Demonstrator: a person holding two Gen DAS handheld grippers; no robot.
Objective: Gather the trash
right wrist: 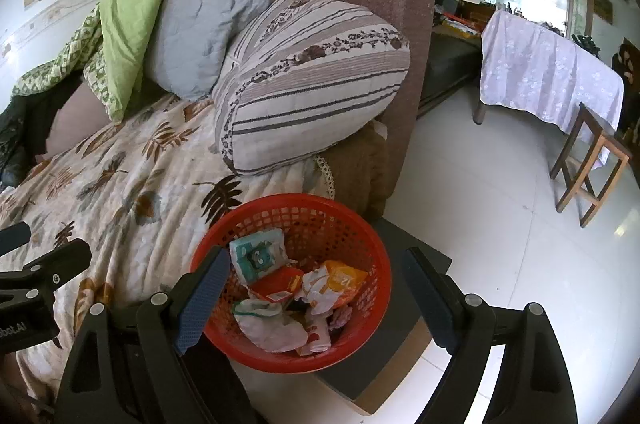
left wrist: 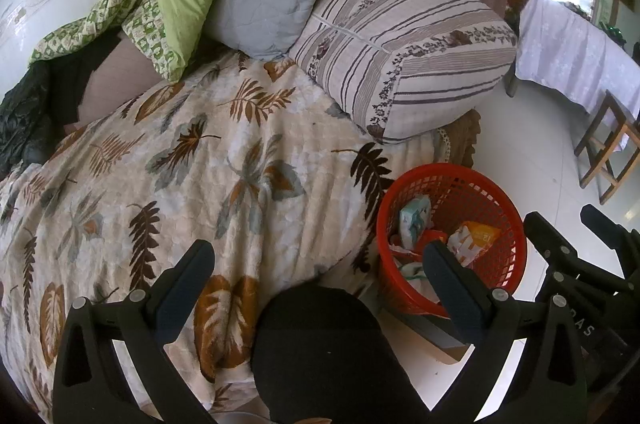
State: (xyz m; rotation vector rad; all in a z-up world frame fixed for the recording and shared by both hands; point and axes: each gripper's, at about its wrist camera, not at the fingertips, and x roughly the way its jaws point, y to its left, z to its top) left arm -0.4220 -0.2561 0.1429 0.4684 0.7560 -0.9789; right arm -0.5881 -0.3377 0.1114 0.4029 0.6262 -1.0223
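Since the round red plastic mesh basket [right wrist: 292, 288] holds wrappers, both my hand-held grippers, left [left wrist: 320, 264] and right [right wrist: 312, 284], hang released and empty; next I hunt more trash.

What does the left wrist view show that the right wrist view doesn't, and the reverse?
Only the left wrist view shows a dark-clothed knee at its lower edge. Only the right wrist view shows the low dark stand under the red basket in full, and the crumpled wrappers at its bottom. Both show the basket, the leaf-print blanket, the striped pillow and both open, empty grippers.
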